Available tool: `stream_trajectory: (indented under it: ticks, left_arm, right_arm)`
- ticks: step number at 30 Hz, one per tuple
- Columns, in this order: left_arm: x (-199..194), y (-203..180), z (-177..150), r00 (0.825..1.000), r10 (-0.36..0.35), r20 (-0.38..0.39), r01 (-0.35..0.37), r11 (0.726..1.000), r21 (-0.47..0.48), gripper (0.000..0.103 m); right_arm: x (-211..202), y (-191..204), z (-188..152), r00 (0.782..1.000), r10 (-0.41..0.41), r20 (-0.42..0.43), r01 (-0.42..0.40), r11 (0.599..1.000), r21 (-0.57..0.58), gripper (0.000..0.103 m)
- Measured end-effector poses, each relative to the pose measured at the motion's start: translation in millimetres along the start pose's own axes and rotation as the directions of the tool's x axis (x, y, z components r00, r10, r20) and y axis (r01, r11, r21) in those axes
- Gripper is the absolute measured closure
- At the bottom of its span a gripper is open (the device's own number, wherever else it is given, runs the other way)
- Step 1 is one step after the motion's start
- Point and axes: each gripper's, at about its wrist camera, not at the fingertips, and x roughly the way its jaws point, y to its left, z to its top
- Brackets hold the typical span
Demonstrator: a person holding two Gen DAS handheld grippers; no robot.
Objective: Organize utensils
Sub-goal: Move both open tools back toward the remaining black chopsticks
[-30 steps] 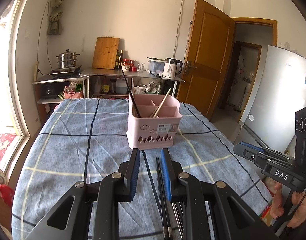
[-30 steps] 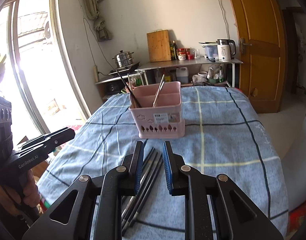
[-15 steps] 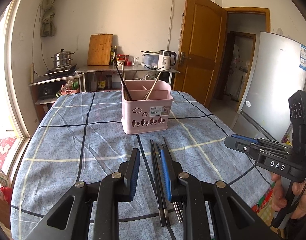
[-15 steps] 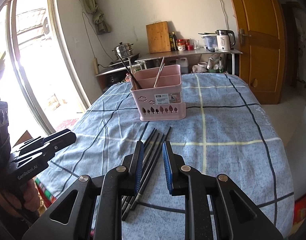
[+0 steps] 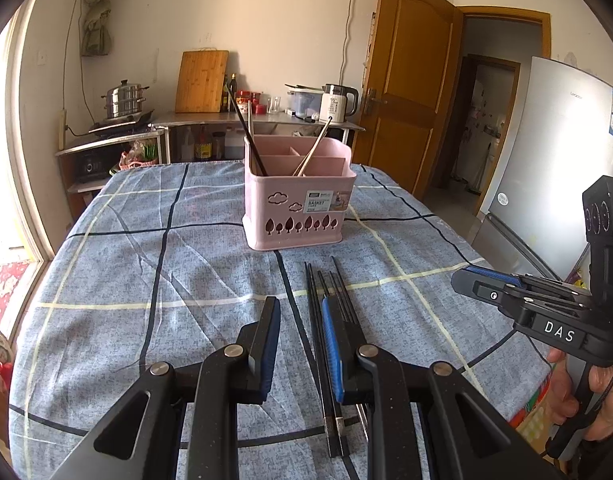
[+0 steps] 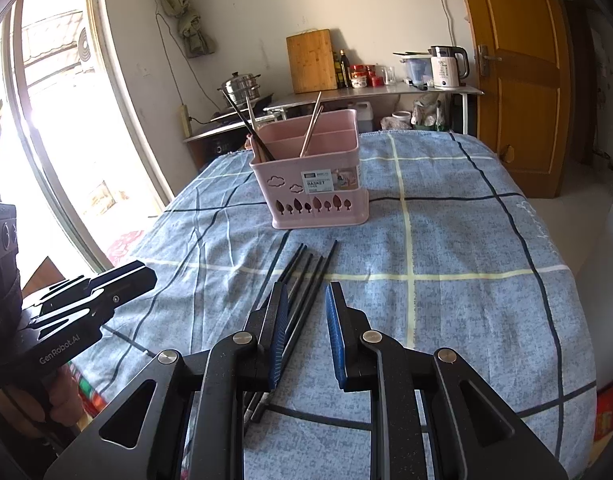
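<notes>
A pink utensil basket [image 5: 298,204] stands mid-table; it also shows in the right wrist view [image 6: 312,184]. It holds a black chopstick at its left and light-coloured chopsticks further right. Several dark chopsticks [image 5: 326,320] lie side by side on the cloth in front of the basket, also in the right wrist view [image 6: 302,280]. My left gripper [image 5: 299,308] is open and empty above the cloth, its right finger over the chopsticks. My right gripper [image 6: 306,294] is open and empty, its left finger over the chopsticks. Each gripper shows in the other's view, the right [image 5: 522,300] and the left [image 6: 90,292].
The table wears a blue-grey checked cloth [image 5: 146,280]. A window [image 6: 58,140] is at the left. A counter [image 5: 258,120] with a cutting board, a kettle and a steamer pot stands behind. A wooden door [image 5: 410,92] and a fridge [image 5: 558,168] are at the right.
Both grippers have drawn back from the basket and risen, so more of the table and the full chopsticks show. Both stay open and empty.
</notes>
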Motion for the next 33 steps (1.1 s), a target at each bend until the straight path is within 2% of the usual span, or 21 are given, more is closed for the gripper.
stream_trajectory:
  ticks: [8, 21, 33]
  left_arm:
    - [40.8, 6.9, 1.6, 0.998, -0.009, -0.067, 0.009, 1.000, -0.002, 0.082]
    - [104.1, 18.1, 8.0, 0.987, -0.027, -0.160, 0.025, 1.000, -0.017, 0.082]
    - [126.5, 23.5, 12.3, 0.982, -0.037, -0.186, 0.029, 0.999, -0.044, 0.082]
  right_arm:
    - [43.0, -2.3, -0.2, 0.997, 0.006, -0.075, -0.004, 1.000, 0.018, 0.083]
    - [124.7, -10.1, 3.5, 0.978, -0.019, -0.209, 0.032, 0.998, 0.059, 0.083]
    - [150.7, -10.0, 5.6, 0.967, -0.077, -0.243, 0.086, 0.996, 0.030, 0.083]
